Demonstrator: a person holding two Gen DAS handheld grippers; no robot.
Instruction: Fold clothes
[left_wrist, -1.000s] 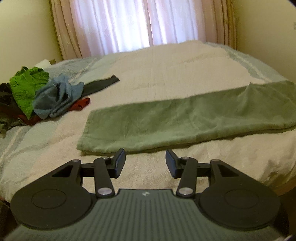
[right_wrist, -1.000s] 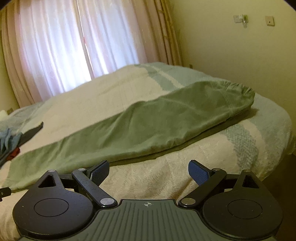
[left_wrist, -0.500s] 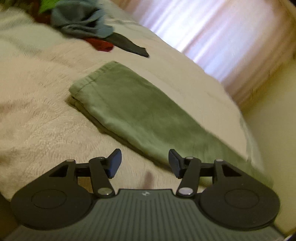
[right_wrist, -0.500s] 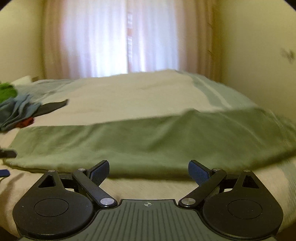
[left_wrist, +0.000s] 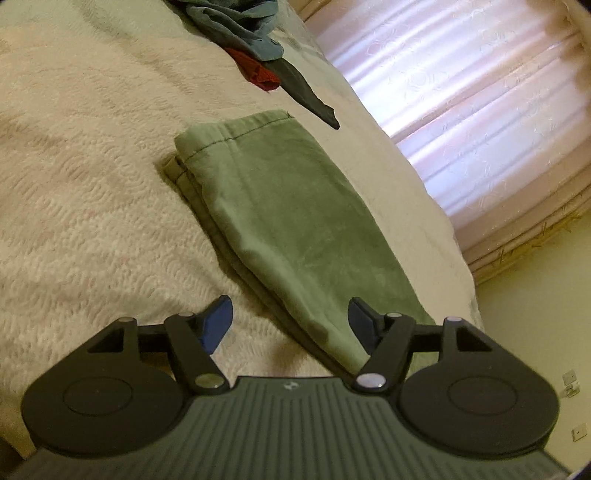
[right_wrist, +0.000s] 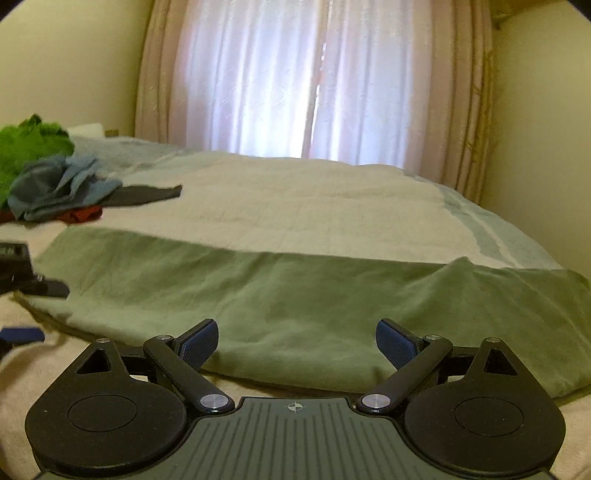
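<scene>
Olive green trousers (left_wrist: 291, 225) lie folded lengthwise on the cream bedspread (left_wrist: 92, 192), hem end away from me in the left wrist view. My left gripper (left_wrist: 290, 319) is open, low over the near edge of the trousers, with nothing between its fingers. In the right wrist view the same trousers (right_wrist: 295, 295) stretch across the bed from left to right. My right gripper (right_wrist: 297, 345) is open just in front of their near edge, holding nothing. The left gripper's fingertips (right_wrist: 51, 288) show at the left edge of that view.
A heap of unfolded clothes (right_wrist: 48, 184) in bright green, grey-blue, red and dark grey lies at the bed's left side, also as the clothes heap (left_wrist: 258, 48) in the left wrist view. Curtains (right_wrist: 306, 81) cover the window behind the bed. A yellow wall (right_wrist: 546, 129) stands at right.
The left gripper has swung round and dropped close to the trouser leg, now looking along it. The right gripper has turned left and come nearer the trousers' near edge. Both stay open.
</scene>
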